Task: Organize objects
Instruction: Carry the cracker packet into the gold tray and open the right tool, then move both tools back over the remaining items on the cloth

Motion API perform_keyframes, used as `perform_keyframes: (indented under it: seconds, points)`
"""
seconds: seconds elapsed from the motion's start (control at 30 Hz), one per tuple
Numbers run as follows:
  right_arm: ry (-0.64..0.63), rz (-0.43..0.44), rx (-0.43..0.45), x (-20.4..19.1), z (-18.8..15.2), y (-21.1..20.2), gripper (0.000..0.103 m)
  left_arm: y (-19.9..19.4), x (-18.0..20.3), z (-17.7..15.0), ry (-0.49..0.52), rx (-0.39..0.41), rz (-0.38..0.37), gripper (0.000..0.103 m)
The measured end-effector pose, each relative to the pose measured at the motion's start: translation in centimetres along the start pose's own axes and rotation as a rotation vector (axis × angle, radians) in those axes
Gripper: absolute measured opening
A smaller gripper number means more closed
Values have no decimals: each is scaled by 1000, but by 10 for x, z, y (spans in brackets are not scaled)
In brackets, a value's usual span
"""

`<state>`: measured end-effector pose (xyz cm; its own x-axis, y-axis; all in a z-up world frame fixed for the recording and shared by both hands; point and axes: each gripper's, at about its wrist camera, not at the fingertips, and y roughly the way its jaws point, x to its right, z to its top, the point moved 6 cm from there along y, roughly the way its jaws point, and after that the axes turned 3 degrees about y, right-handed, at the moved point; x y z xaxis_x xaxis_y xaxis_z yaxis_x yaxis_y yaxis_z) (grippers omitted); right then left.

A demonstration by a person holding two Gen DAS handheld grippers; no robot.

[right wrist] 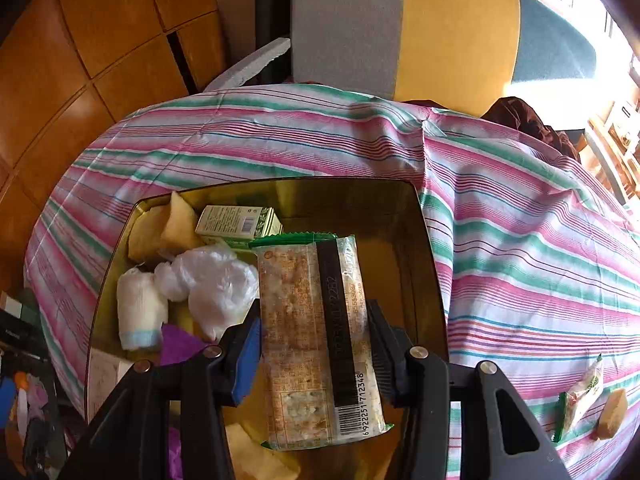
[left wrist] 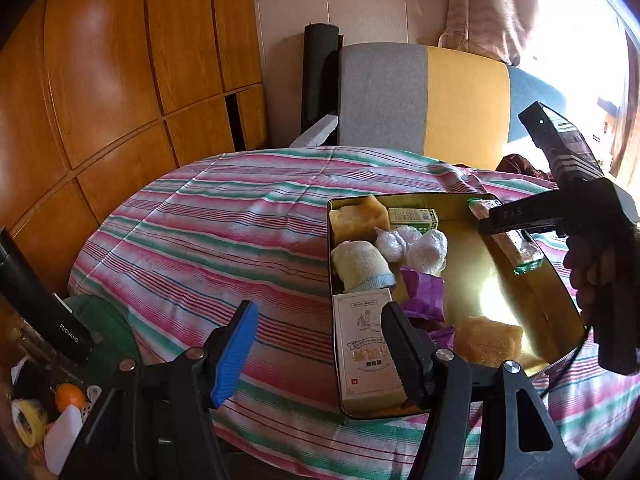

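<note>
A gold tin (left wrist: 516,292) lies open on the striped cloth. It holds yellow sponge blocks (left wrist: 360,216), a small green-and-white box (left wrist: 412,218), plastic-wrapped white bundles (left wrist: 412,246), a rolled towel (left wrist: 358,266), a purple wrapper (left wrist: 424,292) and a white carton (left wrist: 366,348). My right gripper (right wrist: 316,320) is shut on a long cracker packet (right wrist: 316,340) and hangs over the middle of the tin (right wrist: 434,280). From the left wrist view the right gripper (left wrist: 516,228) shows over the tin's right side, with the packet (left wrist: 524,250) in it. My left gripper (left wrist: 320,354) is open, straddling the tin's near left wall without touching it.
A green snack sachet (right wrist: 582,394) and a yellow piece (right wrist: 612,414) lie on the cloth right of the tin. A grey, yellow and blue chair (left wrist: 424,96) stands behind the table. Wooden cabinets fill the left. A black flask (left wrist: 44,300) and clutter sit at lower left.
</note>
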<state>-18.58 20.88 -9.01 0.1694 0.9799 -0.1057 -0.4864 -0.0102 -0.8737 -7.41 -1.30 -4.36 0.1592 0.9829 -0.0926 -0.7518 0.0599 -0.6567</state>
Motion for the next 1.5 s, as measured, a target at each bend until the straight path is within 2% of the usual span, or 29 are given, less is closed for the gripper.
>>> perform_keyframes:
  seconds: [0.37,0.5,0.67,1.07,1.5]
  points:
    - [82,-67,-71,-5,25,61,48,13,-9,-4,-20,-36,7,65]
    - [94,-31,-133,-11,25,81,49,16,-9,-5,-17,-48,5,65]
    - [79,-24,-96,-12,24,77,49,19,-9,-6,-22,-56,12,65]
    - [-72,-104,150,-17,6,-5,49,10,-14,-5,-45,-37,19,65]
    - [-142,-74,268,-32,-45,-97,49,-4,2,-8,-32,-23,7,65]
